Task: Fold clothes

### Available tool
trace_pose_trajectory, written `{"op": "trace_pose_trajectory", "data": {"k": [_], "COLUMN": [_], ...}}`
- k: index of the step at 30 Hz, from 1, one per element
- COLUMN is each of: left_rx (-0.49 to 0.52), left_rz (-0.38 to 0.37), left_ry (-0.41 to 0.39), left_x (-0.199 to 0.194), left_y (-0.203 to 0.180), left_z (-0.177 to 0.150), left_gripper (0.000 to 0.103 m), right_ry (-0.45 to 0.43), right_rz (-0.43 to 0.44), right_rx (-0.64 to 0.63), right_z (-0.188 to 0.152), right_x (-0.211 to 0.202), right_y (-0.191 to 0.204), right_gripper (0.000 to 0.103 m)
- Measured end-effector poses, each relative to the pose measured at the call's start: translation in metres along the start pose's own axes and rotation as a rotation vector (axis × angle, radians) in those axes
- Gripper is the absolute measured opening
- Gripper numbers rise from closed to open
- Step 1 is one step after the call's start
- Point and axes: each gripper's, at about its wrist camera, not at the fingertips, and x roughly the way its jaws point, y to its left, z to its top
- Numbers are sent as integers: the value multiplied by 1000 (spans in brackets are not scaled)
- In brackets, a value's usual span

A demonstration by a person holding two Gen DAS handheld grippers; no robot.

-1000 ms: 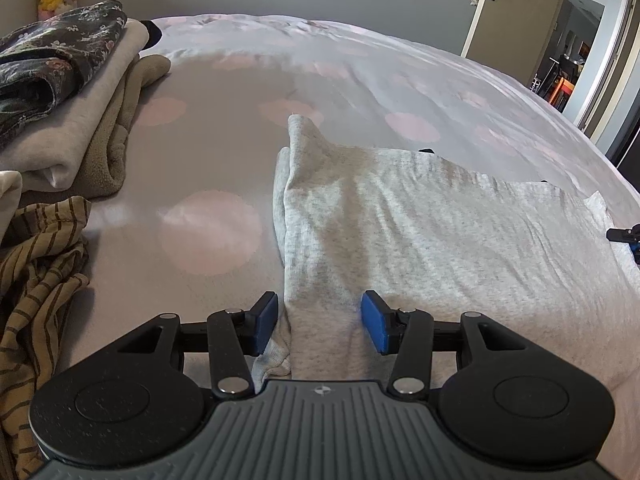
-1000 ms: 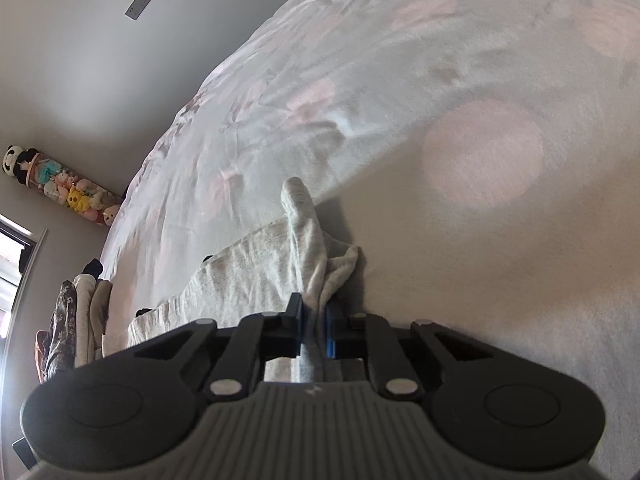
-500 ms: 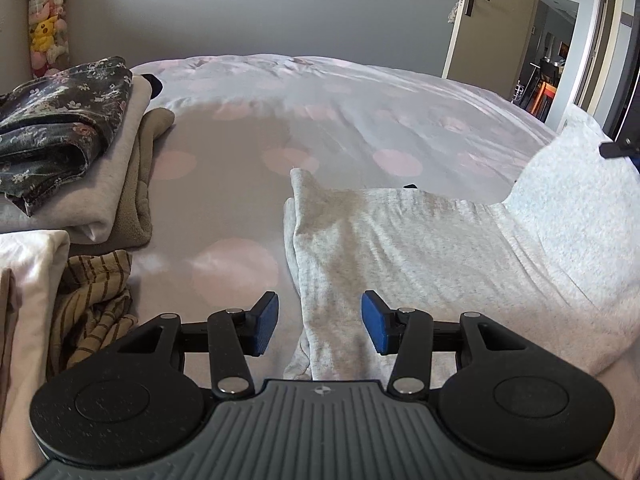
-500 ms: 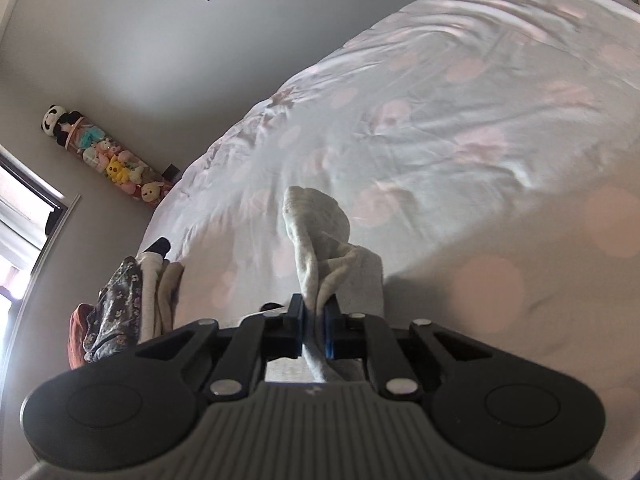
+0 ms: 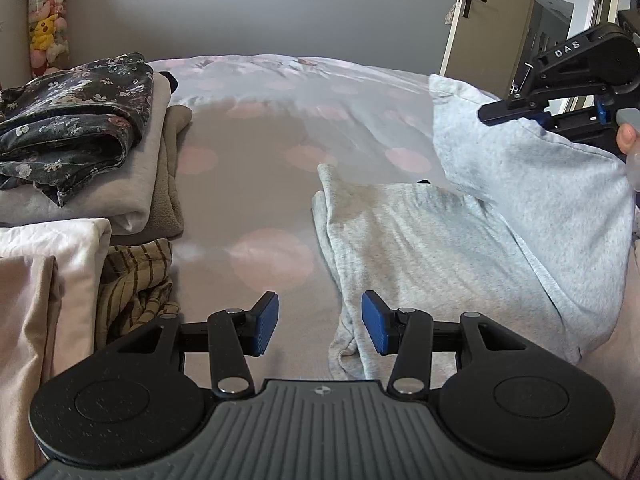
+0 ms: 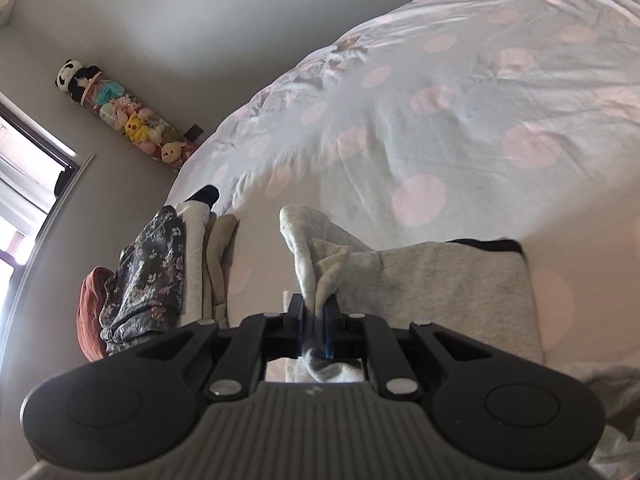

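Left gripper (image 5: 319,326) hangs with its blue pads spread and nothing between them, just over the near hem of the one grey garment (image 5: 420,248) spread on the dotted bedspread (image 5: 260,152); from this wrist view that garment looks mid-fold, since its far right part is lifted off the bed and draped back toward the middle, pinched by the right gripper (image 5: 532,110) at the upper right. Finished work, by my reading, is the folded pile at left: a dark floral piece (image 5: 76,120) on a pale grey one (image 5: 132,184) and a tan one (image 5: 168,184), with a striped garment (image 5: 136,280) and a pale pink one (image 5: 48,264) nearer, five in all. From the right wrist view, the right gripper (image 6: 316,328) has its pads pressed together on a bunched corner of grey cloth (image 6: 316,264); the fold remains to be laid flat and smoothed.
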Motion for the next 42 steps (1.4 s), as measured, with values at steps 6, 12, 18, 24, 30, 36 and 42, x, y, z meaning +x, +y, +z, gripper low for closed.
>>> {"op": "trace_pose_trajectory", "data": {"k": [6,12,18,24,30,36,42], "left_rx": [22,12,18,3,-20,3,-3], "left_rz": [5,16,20,42,42,64,78], "left_ry": [22,34,58,80,93,123,141], "left_x": [12,22,27,16,-8,-20,-29], "left_y": [10,18,18,11,-7,-37,-53], "left_z": [12,16,14,14,11,5,-6], "left_gripper": [44,44,44,44,44,44,44], "right_ry": [57,127,156,144,61,-2,-20], "right_rz": [-32,-42,-57,-47,-34,-62,-87], "right_rx": [0,25,30,-35,-130,-201,-143], "right_z": [-20,-37,-44,-38,-30,-48,-70], "right_x": [63,110,133,115,50,-17,-36], "right_y": [20,16,9,22,22,-11,-58], "right_gripper": [11,12,14,45,50,52,65]}}
